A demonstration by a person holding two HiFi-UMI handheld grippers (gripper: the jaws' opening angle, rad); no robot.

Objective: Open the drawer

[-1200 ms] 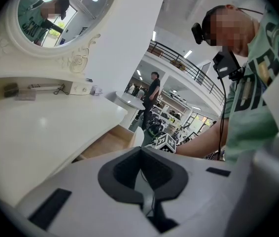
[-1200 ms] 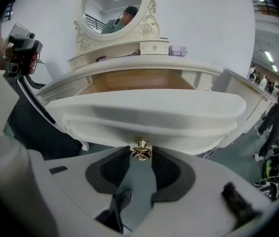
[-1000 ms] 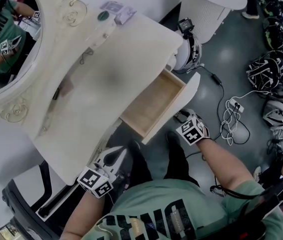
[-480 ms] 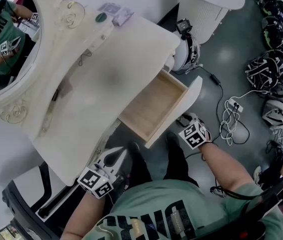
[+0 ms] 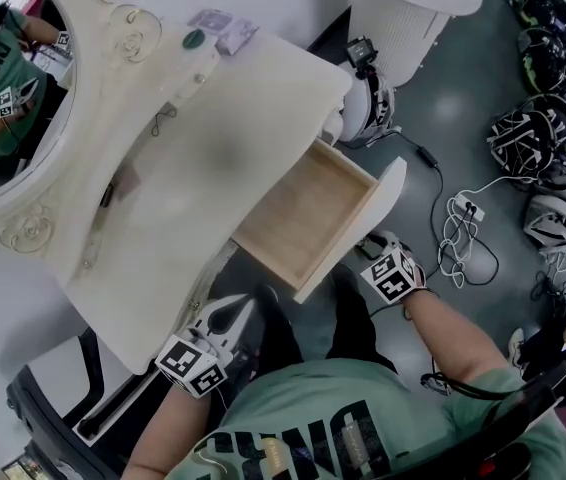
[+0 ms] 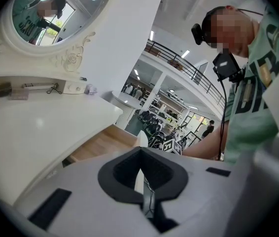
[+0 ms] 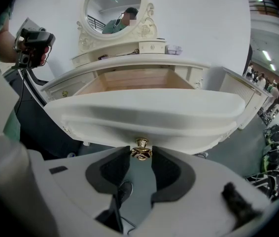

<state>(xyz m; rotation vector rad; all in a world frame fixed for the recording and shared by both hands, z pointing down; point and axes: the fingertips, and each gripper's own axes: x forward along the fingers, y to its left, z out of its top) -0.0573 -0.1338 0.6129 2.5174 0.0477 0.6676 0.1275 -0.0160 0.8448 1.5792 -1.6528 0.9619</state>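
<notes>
The cream dressing table's drawer stands pulled out, its bare wooden inside showing. My right gripper is at the curved white drawer front, and its jaws close on the small brass knob from both sides. My left gripper hangs low by the table's front edge, left of the drawer, touching nothing. In the left gripper view its dark pads meet with nothing between them.
An oval mirror backs the tabletop, with small items on the rear shelf. A white round stand is beyond the drawer. Cables and several helmets lie on the floor at right. A black chair sits lower left.
The right gripper and the drawer front have slid a little further out from the table, toward the lower right. The left gripper has stayed where it was.
</notes>
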